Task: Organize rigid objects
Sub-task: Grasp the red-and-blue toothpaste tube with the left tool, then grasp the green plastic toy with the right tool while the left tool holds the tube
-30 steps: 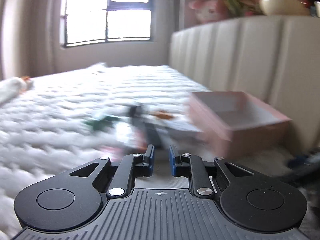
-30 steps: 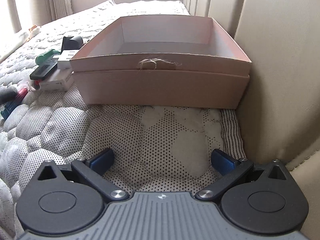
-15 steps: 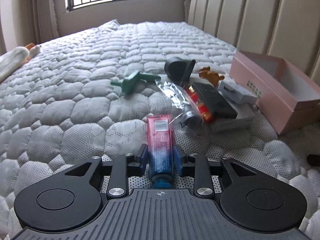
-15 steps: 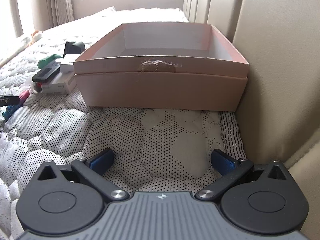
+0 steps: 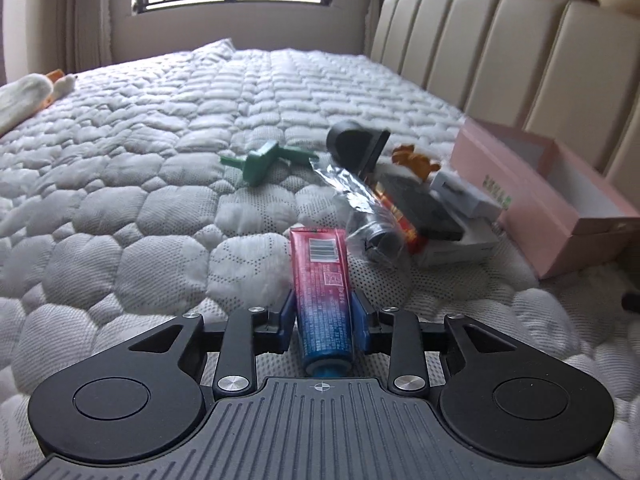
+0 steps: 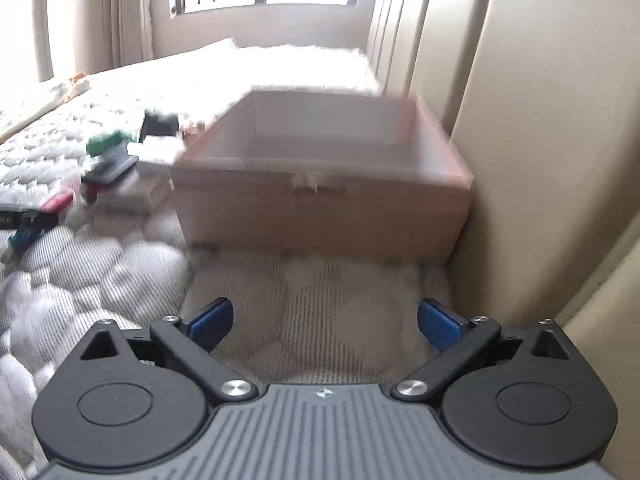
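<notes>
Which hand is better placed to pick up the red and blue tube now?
Left. The tube already lies between the left gripper's opening fingers; the right gripper is open before the pink box.

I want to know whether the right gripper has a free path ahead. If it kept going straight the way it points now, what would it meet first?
Probably the mattress just ahead, since the open right gripper tilts downward; beyond it, the pink box. Blur makes depth uncertain.
</notes>
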Motion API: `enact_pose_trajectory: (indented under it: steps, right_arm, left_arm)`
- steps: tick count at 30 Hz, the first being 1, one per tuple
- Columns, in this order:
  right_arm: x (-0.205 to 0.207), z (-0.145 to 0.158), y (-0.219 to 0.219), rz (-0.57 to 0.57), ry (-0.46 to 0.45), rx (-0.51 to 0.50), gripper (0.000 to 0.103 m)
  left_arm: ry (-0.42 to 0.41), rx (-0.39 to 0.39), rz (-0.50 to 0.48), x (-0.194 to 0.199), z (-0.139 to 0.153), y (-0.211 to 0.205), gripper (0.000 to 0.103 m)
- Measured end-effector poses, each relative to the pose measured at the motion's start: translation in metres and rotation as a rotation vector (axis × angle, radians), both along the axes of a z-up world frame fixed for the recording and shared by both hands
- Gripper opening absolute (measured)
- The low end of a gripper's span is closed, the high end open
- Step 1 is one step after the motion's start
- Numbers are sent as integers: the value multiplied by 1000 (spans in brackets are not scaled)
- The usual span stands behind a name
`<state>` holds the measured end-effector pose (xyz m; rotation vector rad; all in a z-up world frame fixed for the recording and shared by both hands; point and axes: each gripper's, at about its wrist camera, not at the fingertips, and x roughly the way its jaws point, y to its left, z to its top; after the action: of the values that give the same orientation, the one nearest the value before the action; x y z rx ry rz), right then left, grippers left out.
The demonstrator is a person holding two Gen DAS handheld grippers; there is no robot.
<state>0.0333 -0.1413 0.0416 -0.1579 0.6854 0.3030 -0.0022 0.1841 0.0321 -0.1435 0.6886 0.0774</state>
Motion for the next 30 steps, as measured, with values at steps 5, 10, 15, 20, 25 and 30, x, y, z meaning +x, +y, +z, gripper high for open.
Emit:
enact_pose_trajectory:
  steps: [5, 10, 15, 20, 25, 30]
  right_arm:
    - [-9, 44, 37, 98, -92, 35, 99]
    - [11, 73, 124, 316, -125, 29, 99]
    - [61, 76, 233, 486, -111, 8, 99]
    - [122, 42, 325, 549, -25, -41, 96]
    - [170, 3, 363, 541, 68, -98, 95]
    - [180, -10, 365, 577, 154, -135, 73]
  left_arm:
    - [-78, -73, -13, -37, 19, 9, 33]
    - [-119, -104, 4, -65, 31, 30, 33]
    - [-128, -158, 6, -72, 29, 56, 33]
    - [-112, -187, -15, -61, 20, 70, 33]
    - [-108, -240, -53, -55, 14, 73, 33]
    - [-102, -257, -74, -59, 14, 66, 33]
